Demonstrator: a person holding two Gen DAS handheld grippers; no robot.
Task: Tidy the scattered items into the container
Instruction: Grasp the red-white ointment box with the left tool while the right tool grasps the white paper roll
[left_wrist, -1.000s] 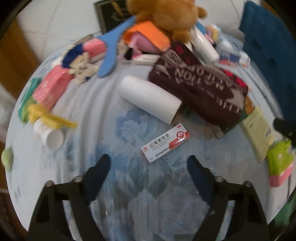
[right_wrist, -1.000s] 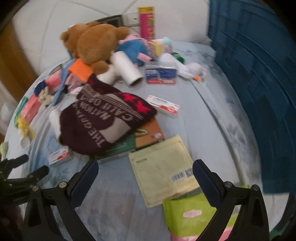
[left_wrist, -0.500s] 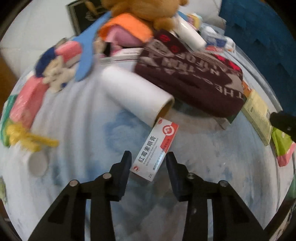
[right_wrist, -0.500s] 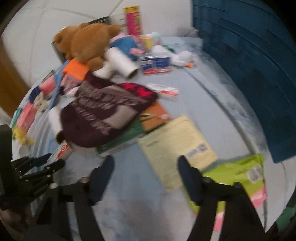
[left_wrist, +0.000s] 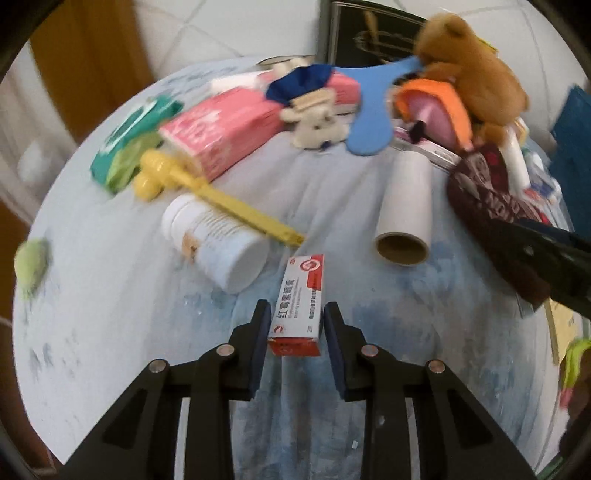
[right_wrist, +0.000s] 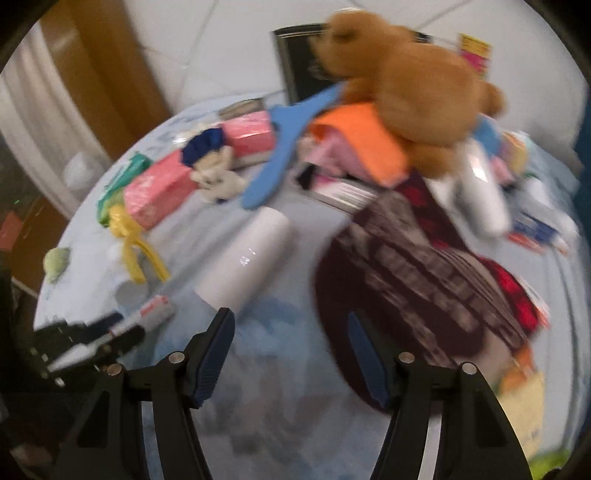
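Tech 1: Tongs status first. L gripper (left_wrist: 295, 328): jaws closing, red-and-white carton (left_wrist: 300, 306) between them, pads on both long sides, so it counts as gripped. R gripper (right_wrist: 290, 350): part open, nothing between the jaws, hanging over the bedsheet (right_wrist: 266, 325).

Tech 2: Why grip across the narrow width?

Tech 1: Prob. because the narrow jaw gap spans it and the long axis runs fwd along the fingers, so the carton shouldn't swing. Appears raised off the sheet; can't confirm.

Tech 2: Legible text?

Tech 1: Carton: Chinese chars "红霉素眼膏" down its face, red round logo at far end. Small print unreadable. Next out, white pill bottle (left_wrist: 216, 243) on its side, label too blurred. Yellow toy hammer (left_wrist: 207, 188) lies across it. White roll (left_wrist: 406, 218) on its side, open core toward lens.

Tech 2: Farther?

Tech 1: Maroon knit item (right_wrist: 424, 266), white lettering smeared. Pink packs (left_wrist: 221, 129), no readable print. Brown teddy (left_wrist: 469, 74) on top of the back pile.

Tech 2: Container?

Tech 1: Blue crate (left_wrist: 572, 147), far R edge only. Carton well apart from it.
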